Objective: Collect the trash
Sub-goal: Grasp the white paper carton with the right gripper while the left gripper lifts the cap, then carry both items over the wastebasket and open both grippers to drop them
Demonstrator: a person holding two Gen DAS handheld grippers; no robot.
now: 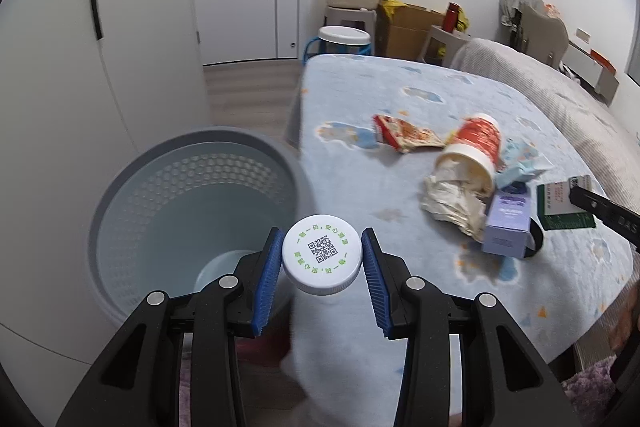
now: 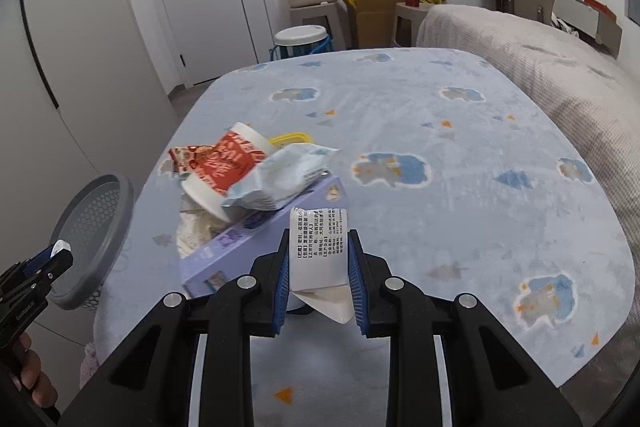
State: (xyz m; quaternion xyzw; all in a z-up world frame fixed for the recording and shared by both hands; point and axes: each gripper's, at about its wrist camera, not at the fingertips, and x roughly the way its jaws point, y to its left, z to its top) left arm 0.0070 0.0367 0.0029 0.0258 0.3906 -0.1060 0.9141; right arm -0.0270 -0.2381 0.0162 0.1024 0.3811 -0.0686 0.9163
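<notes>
Looking down, your bin (image 1: 192, 227) sits just left of the table (image 1: 400, 99), right beside the left gripper (image 1: 322, 255), which is clamped on a white bottle cap (image 1: 321, 254). Your right gripper (image 2: 318, 259), farther off, pinches a small printed carton (image 2: 320, 251), both angled downward.

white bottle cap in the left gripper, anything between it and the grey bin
Nothing visible. The left gripper holds the white round bottle cap beside the open grey perforated plastic bin, whose mouth is uncovered.
</notes>
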